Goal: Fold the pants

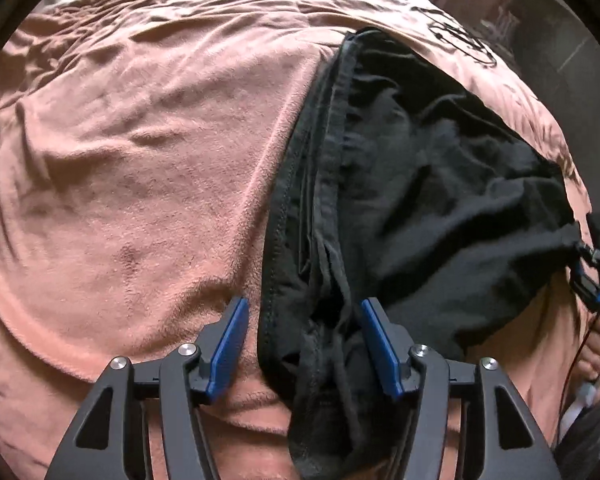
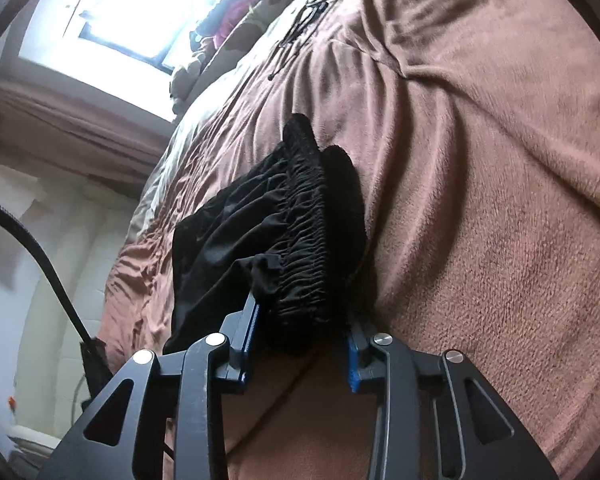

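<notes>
The black fabric pants (image 1: 420,184) lie on a pink fleece blanket (image 1: 140,160) covering the bed. The left gripper (image 1: 304,336) has its jaws spread wide, the pants' seamed edge and a dangling cord hanging between them, not pinched. The right gripper (image 2: 300,332) has its jaws around the bunched elastic waistband (image 2: 304,240); whether they press it cannot be told.

Both my wrist cameras look close along each claw, sharing the black pants (image 1: 420,168) on the bed (image 2: 500,200).
</notes>
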A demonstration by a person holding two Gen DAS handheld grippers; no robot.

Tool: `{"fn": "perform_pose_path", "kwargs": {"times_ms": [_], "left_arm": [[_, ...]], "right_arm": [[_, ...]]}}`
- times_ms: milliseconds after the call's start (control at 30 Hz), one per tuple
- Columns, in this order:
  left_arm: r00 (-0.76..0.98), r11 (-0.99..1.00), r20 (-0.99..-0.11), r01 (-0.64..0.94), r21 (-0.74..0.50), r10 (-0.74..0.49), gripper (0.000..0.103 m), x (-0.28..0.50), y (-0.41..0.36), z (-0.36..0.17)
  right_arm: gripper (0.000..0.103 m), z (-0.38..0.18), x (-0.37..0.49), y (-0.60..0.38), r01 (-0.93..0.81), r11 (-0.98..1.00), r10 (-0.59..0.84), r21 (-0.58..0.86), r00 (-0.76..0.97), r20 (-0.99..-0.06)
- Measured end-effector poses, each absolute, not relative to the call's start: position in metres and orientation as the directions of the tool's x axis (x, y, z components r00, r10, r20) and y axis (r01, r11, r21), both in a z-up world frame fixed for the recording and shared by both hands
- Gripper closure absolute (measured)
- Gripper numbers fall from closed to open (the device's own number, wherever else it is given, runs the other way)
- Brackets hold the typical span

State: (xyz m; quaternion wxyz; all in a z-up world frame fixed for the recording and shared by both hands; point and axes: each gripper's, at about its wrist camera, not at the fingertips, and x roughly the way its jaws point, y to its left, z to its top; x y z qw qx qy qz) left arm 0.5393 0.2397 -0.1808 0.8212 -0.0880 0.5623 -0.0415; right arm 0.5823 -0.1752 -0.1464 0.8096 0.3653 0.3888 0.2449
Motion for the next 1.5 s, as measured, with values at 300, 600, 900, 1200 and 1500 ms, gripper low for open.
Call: {"fn": "perform_pose_path", "kwargs": {"times_ms": [300, 600, 900, 1200, 1500], "left_arm": [[0.410, 0.976, -0.896, -0.054, -0.209, -0.169, 0.096, 0.540, 0.243, -0.170], [0.447, 0.947, -0.863, -0.094, -0.308, -0.236, 0.097, 0.519, 0.257, -0.135], [0.426, 0.936, -0.863, -0.092, -0.339, -0.271, 0.097, 0.475, 0.234, -0.119], [0.430, 0.912, -0.858, -0.160, -0.378, -0.281, 0.097, 0.395, 0.240, -0.125], [0.468, 0.884, -0.839, -0.220, -0.414, -0.277, 0.097, 0.312, 0.241, -0.124]], "right_arm": [[0.080, -0.137, 0.577, -0.171, -0.168, 0.628, 0.674, 0.760, 0.606, -0.422], [0.084, -0.123, 0.565, -0.169, -0.163, 0.648, 0.656, 0.744, 0.617, -0.436], [0.084, -0.099, 0.539, -0.177, -0.184, 0.682, 0.655, 0.708, 0.585, -0.479], [0.084, -0.098, 0.508, -0.182, -0.231, 0.697, 0.683, 0.679, 0.503, -0.530], [0.084, -0.098, 0.474, -0.175, -0.307, 0.699, 0.706, 0.645, 0.437, -0.557]]}}
